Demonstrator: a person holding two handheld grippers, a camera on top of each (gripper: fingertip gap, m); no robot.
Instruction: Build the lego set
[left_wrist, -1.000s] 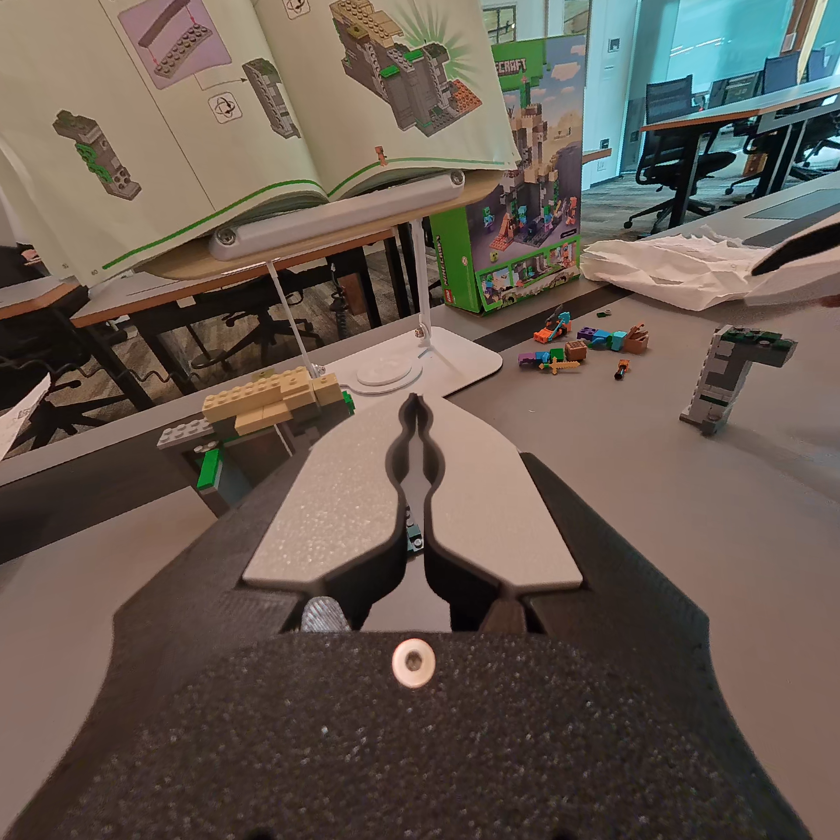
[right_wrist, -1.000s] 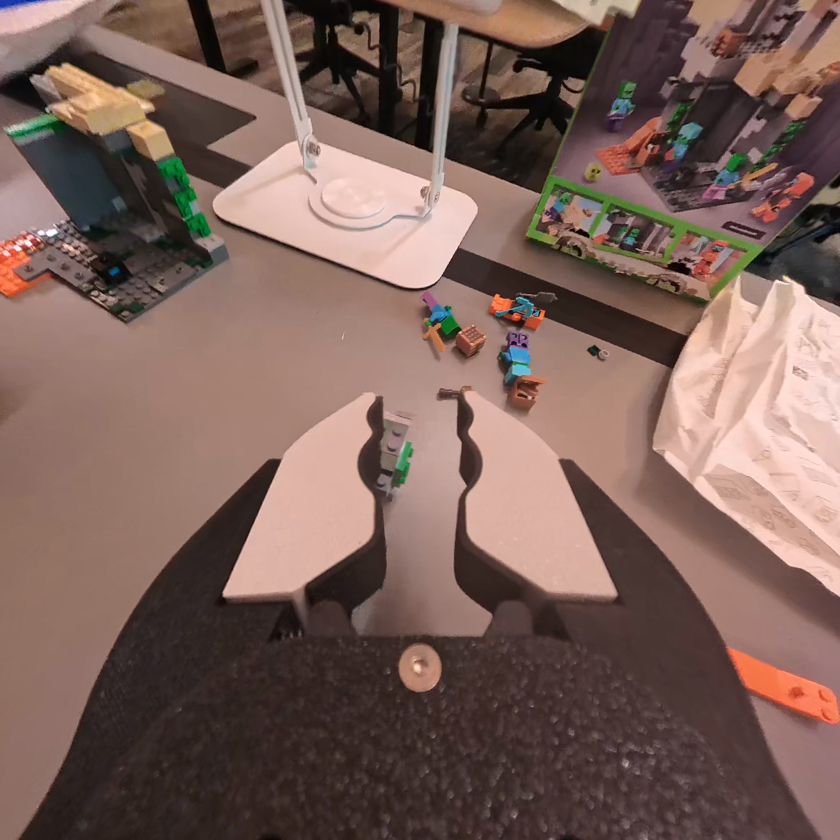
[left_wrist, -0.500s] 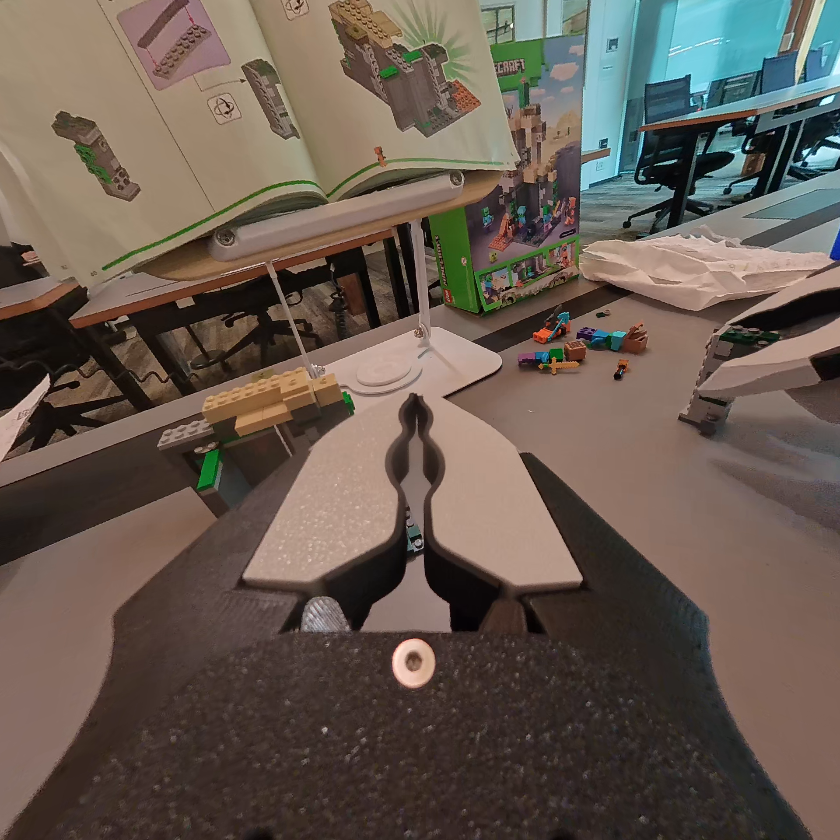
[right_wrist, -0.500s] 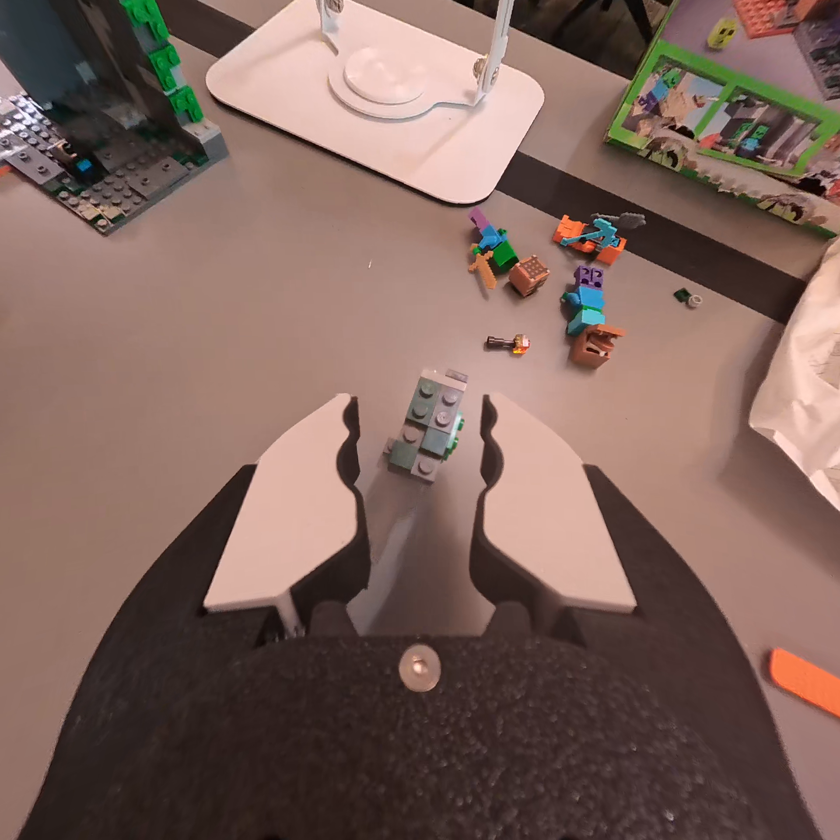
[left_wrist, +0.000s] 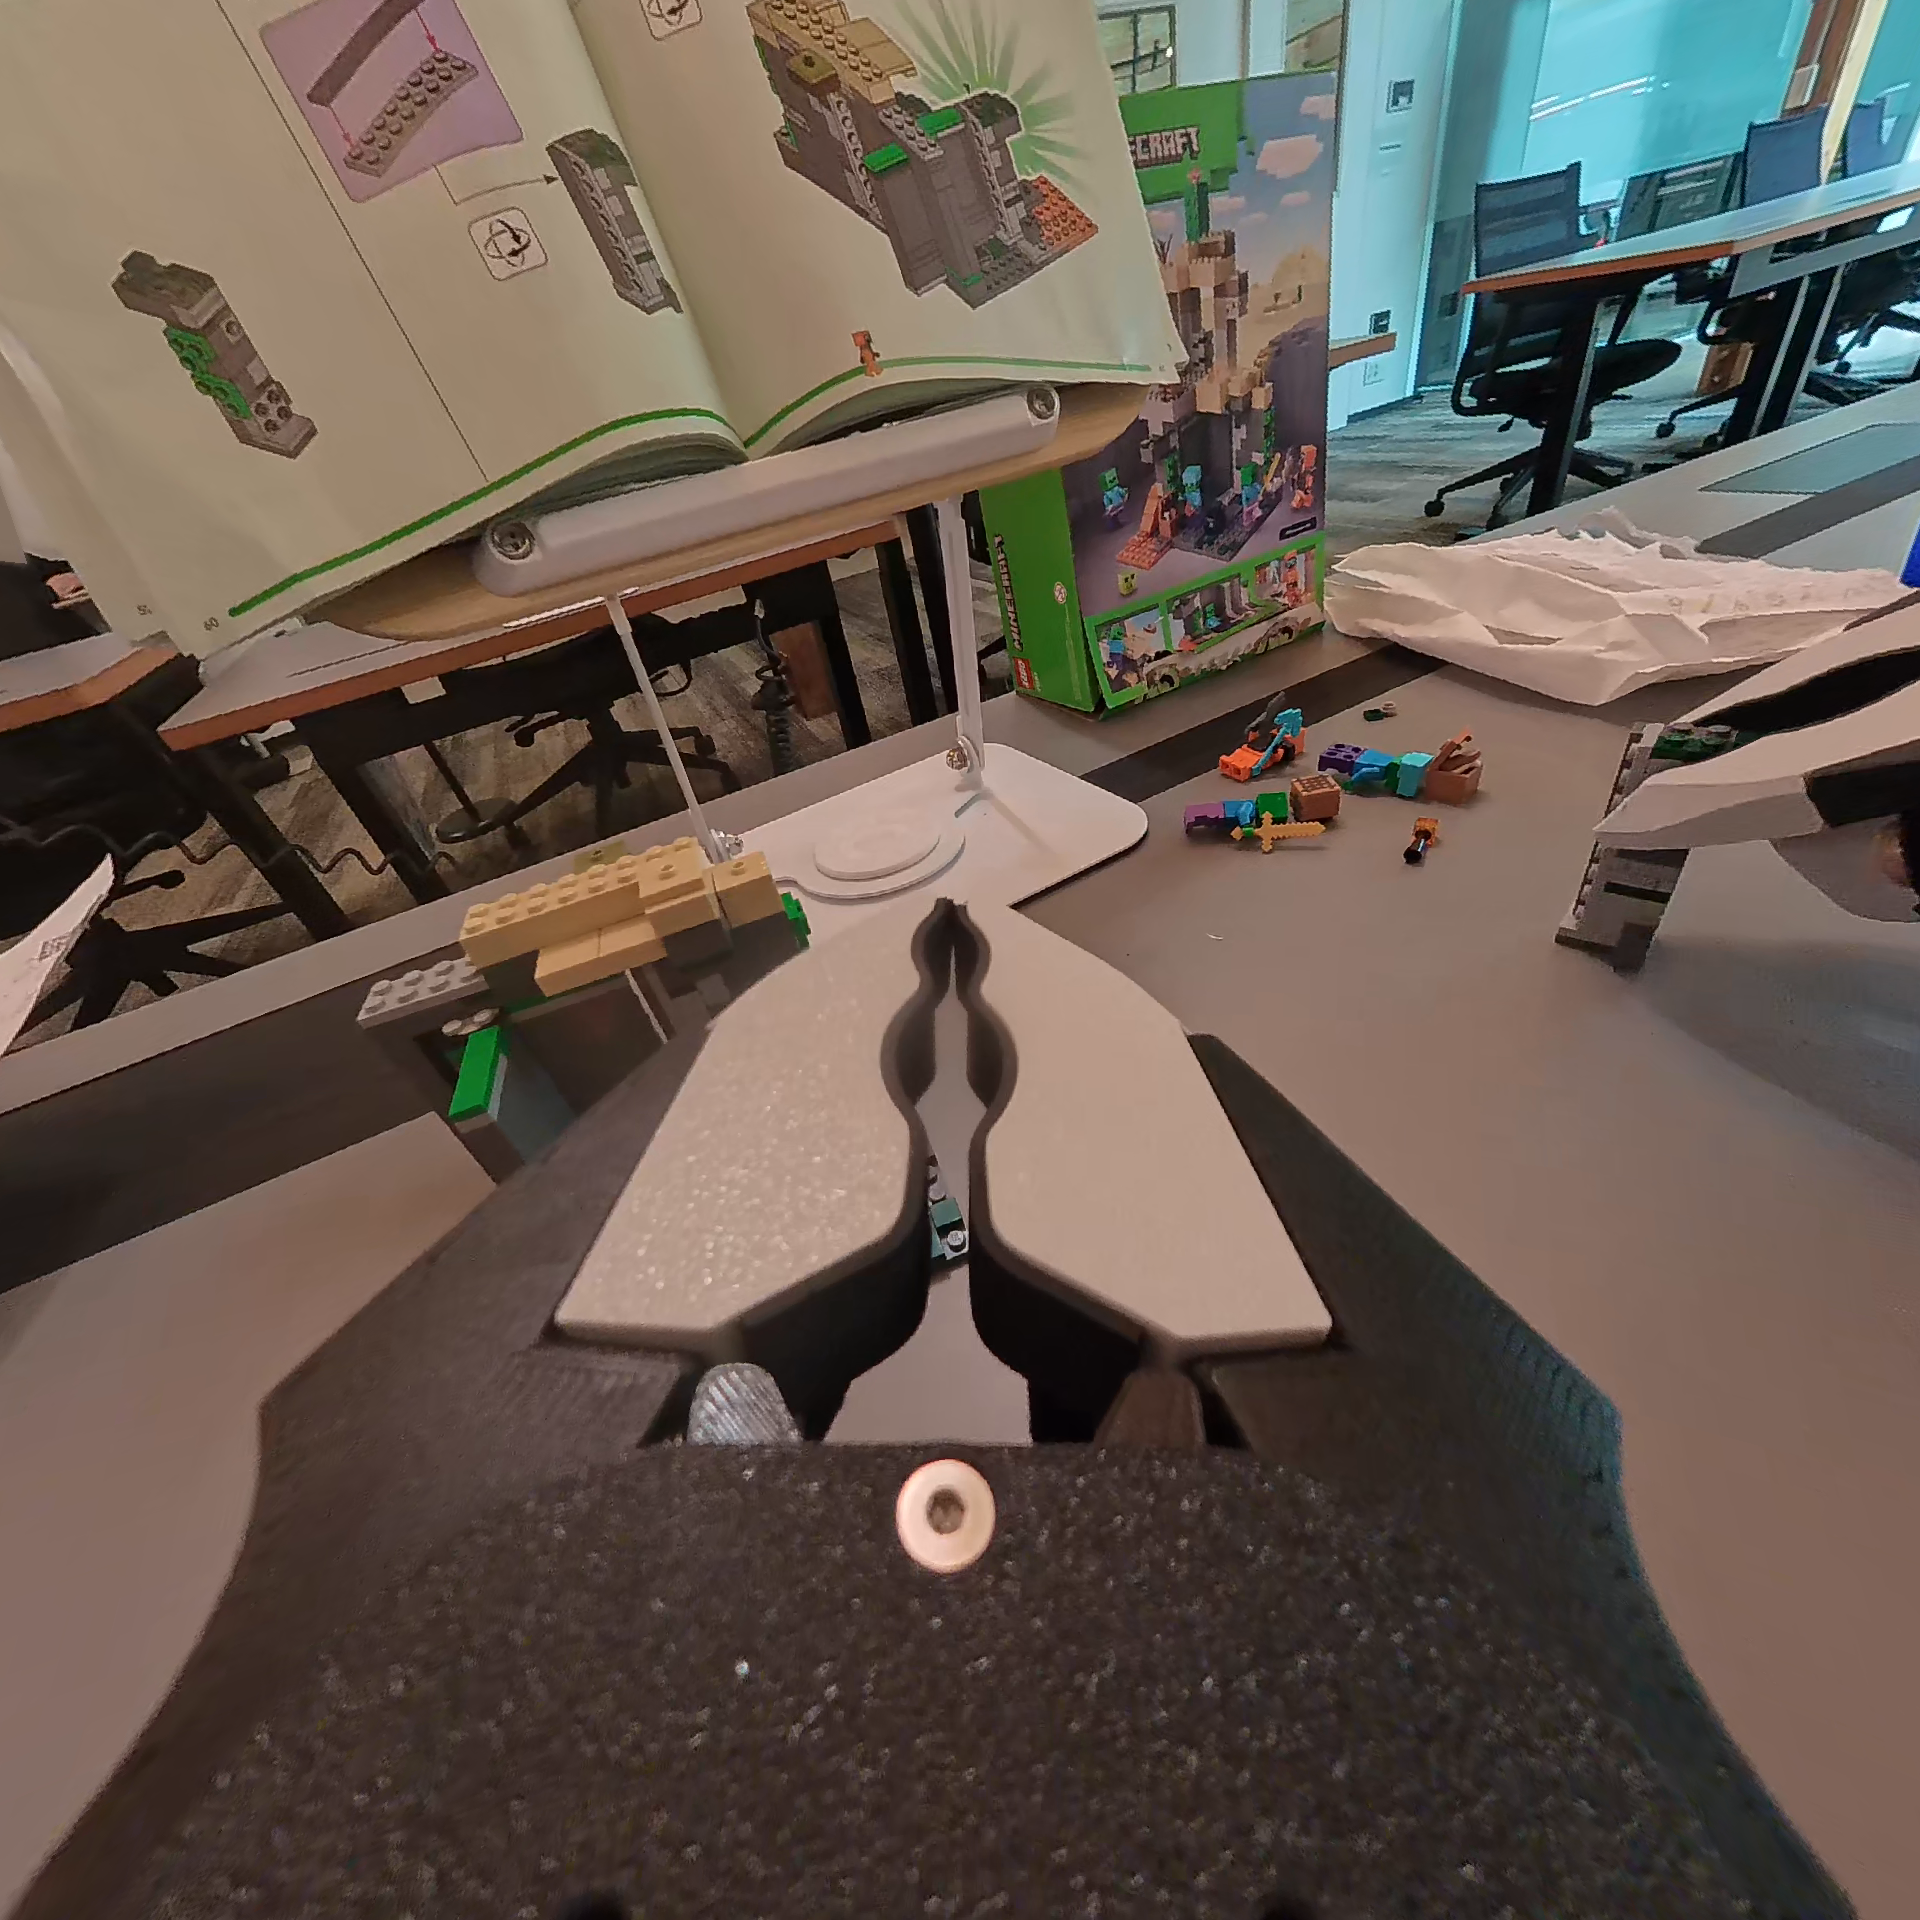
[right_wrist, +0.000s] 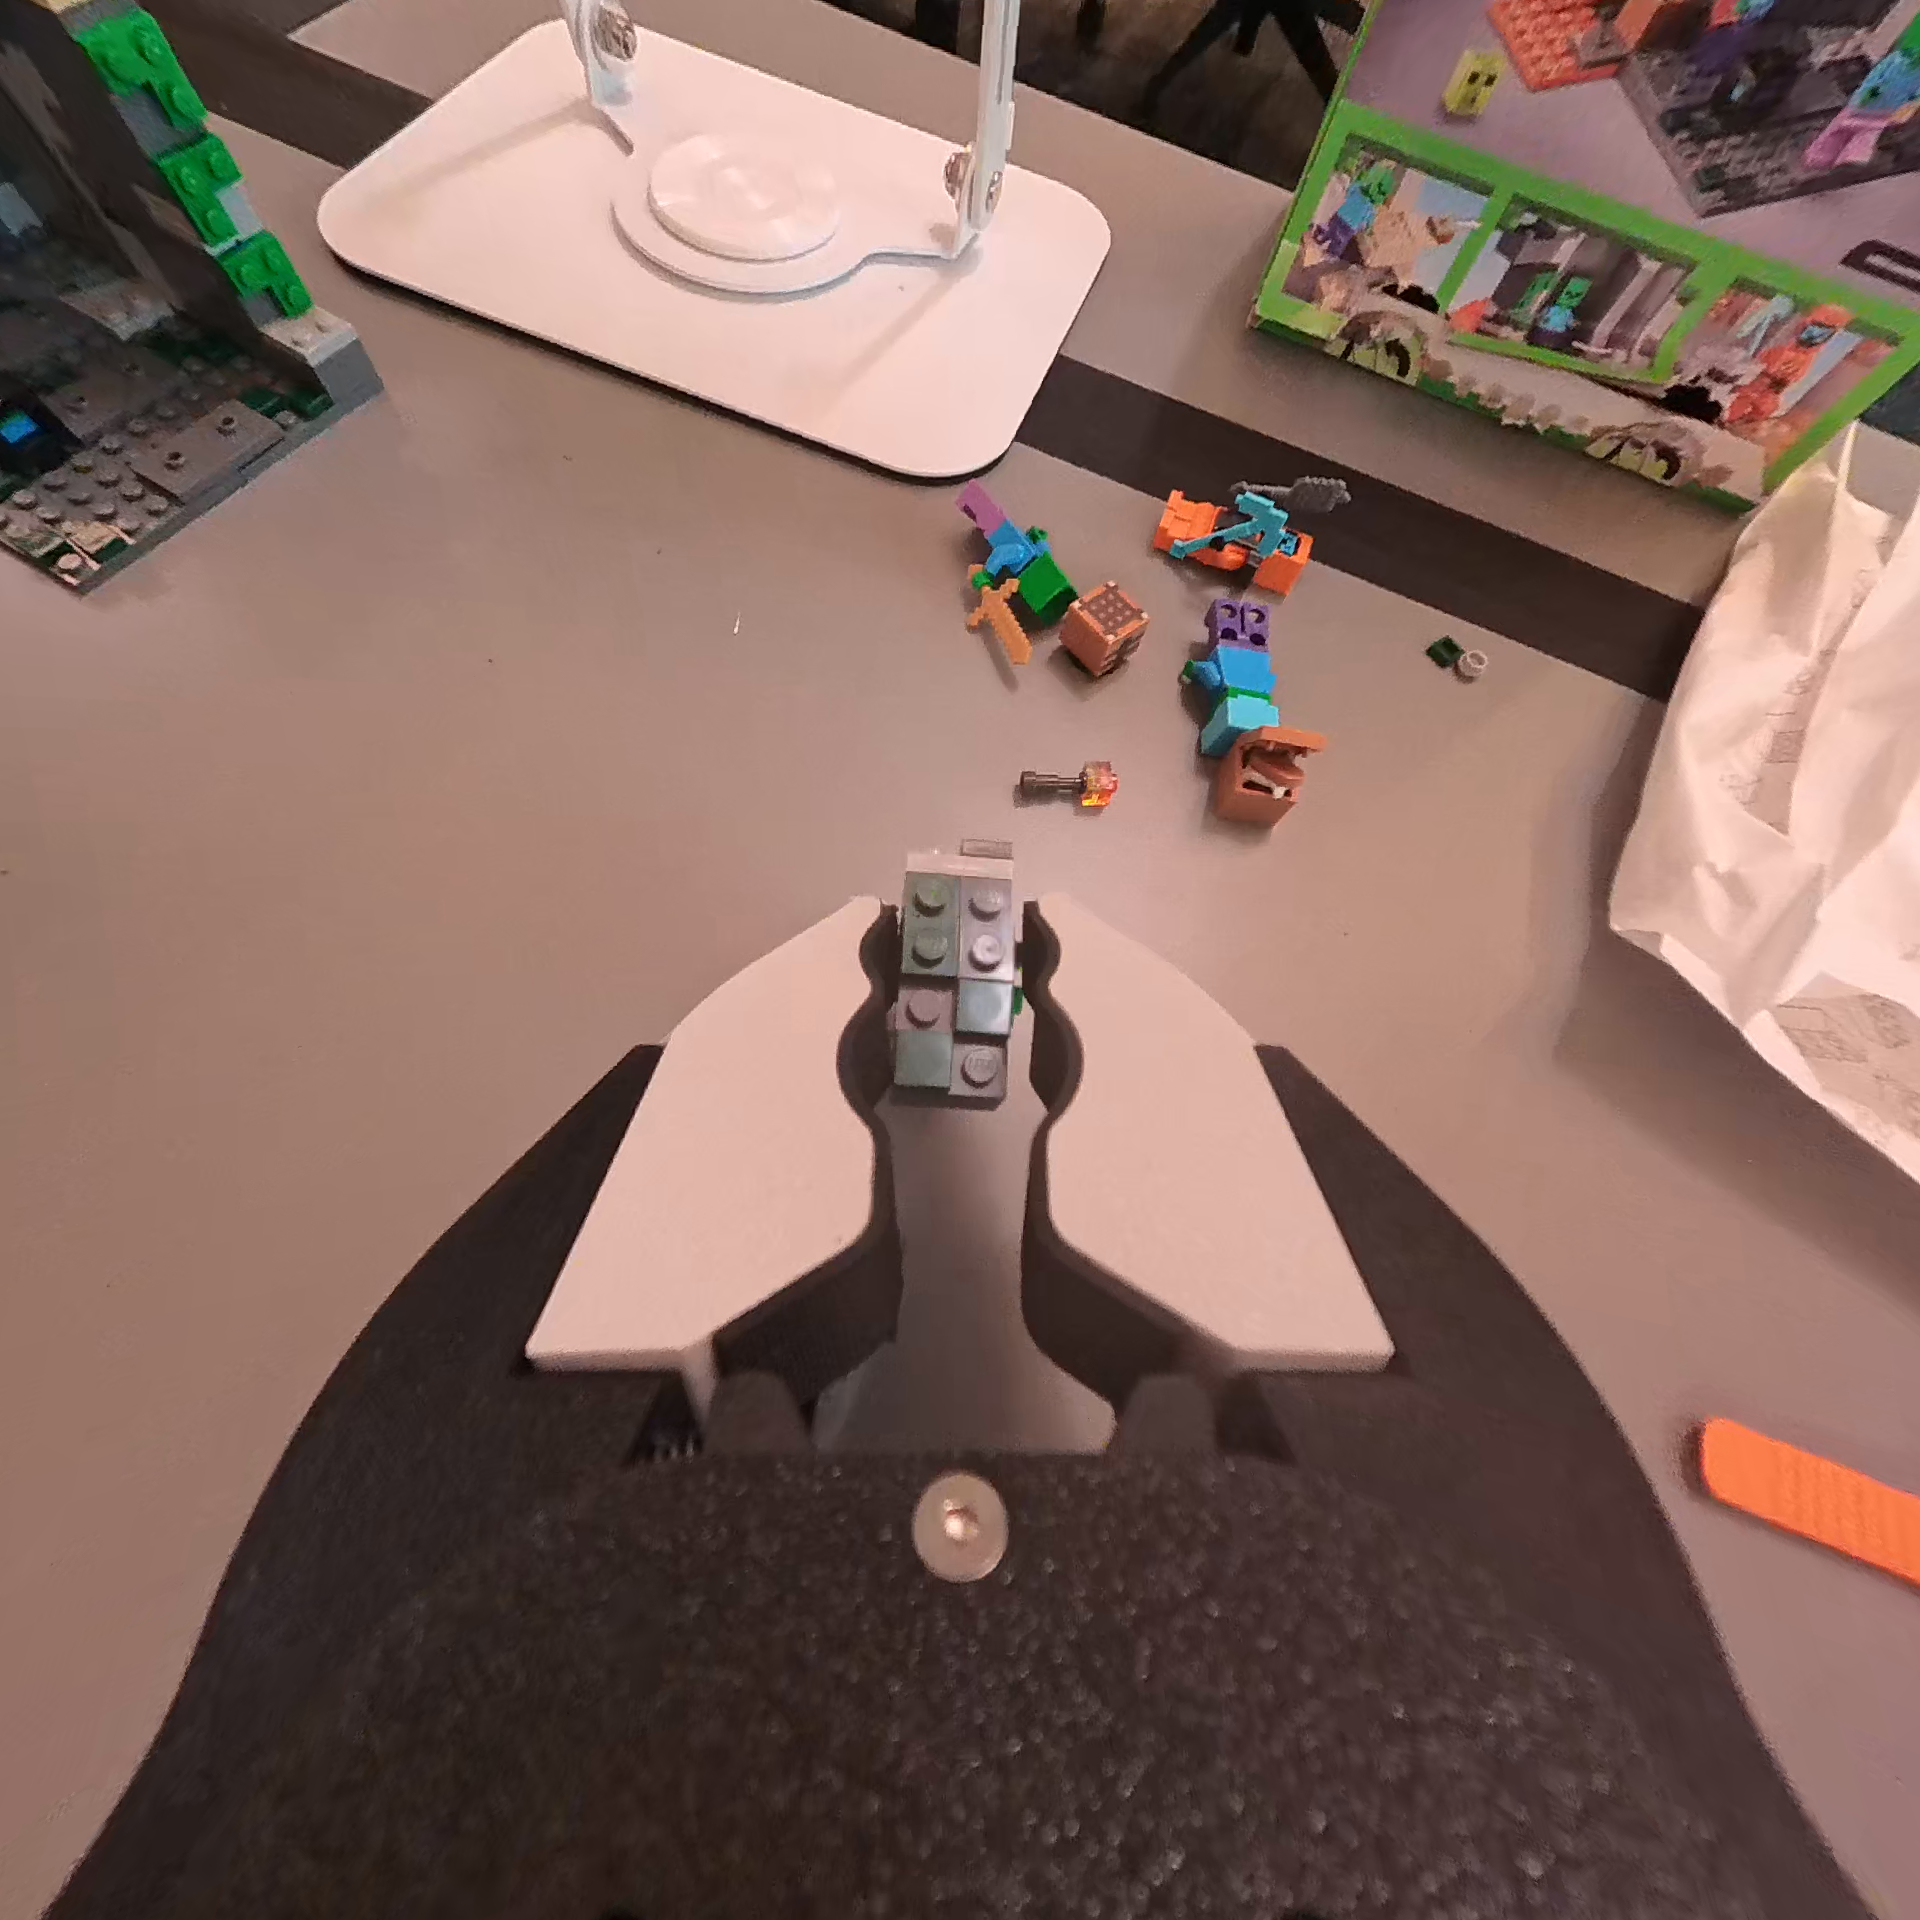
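The main build (left_wrist: 623, 925), grey rock with tan bricks on top and green bits, stands just behind my left gripper (left_wrist: 951, 916), which is shut and holds nothing I can see. The build also shows at the far left in the right wrist view (right_wrist: 156, 312). A small grey pillar (right_wrist: 951, 987) with dark green studs stands on the table. My right gripper (right_wrist: 954, 914) is shut on its upper part from both sides. In the left wrist view the right gripper (left_wrist: 1766, 769) covers the top of the pillar (left_wrist: 1621, 883), whose foot rests on the table.
A book stand with a white base (right_wrist: 727, 260) holds the open instruction booklet (left_wrist: 520, 260). The set box (right_wrist: 1610, 260) stands behind loose minifigures (right_wrist: 1143, 623) and a small torch (right_wrist: 1070, 781). A white paper bag (right_wrist: 1818, 831) lies right. An orange piece (right_wrist: 1808, 1496) lies near right. The tips of one gripper are about 25 centimeters away from the tips of the other.
My right gripper has come down over the grey pillar and closed its fingers on it. My left gripper has stayed still and shut.
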